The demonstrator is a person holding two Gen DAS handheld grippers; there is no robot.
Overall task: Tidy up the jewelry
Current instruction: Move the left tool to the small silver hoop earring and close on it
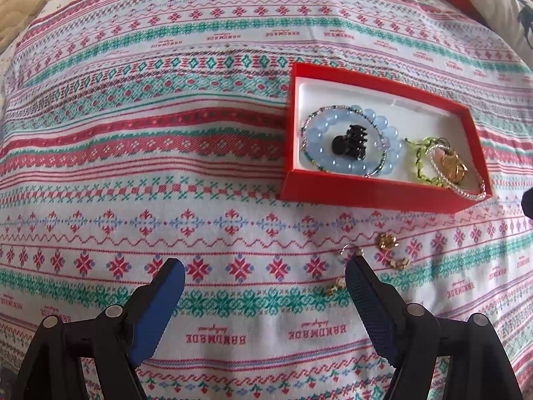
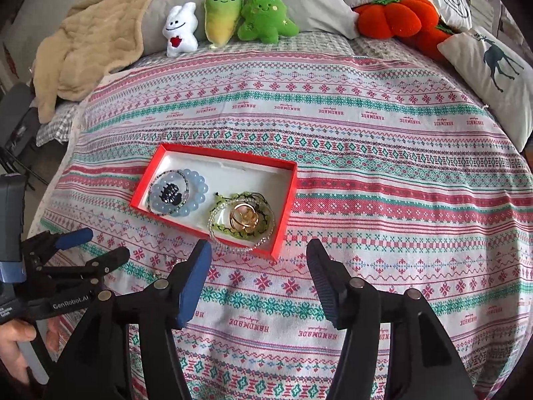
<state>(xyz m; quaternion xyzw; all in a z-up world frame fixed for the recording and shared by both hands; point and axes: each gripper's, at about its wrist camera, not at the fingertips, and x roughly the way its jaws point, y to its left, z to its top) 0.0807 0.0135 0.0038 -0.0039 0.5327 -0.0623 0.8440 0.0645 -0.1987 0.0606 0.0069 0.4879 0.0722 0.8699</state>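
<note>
A red box (image 1: 376,195) (image 2: 153,166) with a white lining lies on the patterned cloth. In it are a blue bead bracelet (image 1: 391,133) (image 2: 200,186), a black hair claw (image 1: 349,141) (image 2: 170,193), a green cord bracelet (image 1: 420,163), a clear bead bracelet (image 1: 466,191) and a gold piece (image 1: 451,166) (image 2: 245,218). Three small gold earrings (image 1: 388,241) lie loose on the cloth in front of the box, by my left gripper's right finger. My left gripper (image 1: 265,278) is open and empty. My right gripper (image 2: 259,256) is open and empty, just in front of the box.
Plush toys (image 2: 221,15), an orange pumpkin plush (image 2: 396,16), a beige blanket (image 2: 93,40) and a deer pillow (image 2: 493,73) lie at the back of the bed. The left gripper shows at the left of the right wrist view (image 2: 96,246).
</note>
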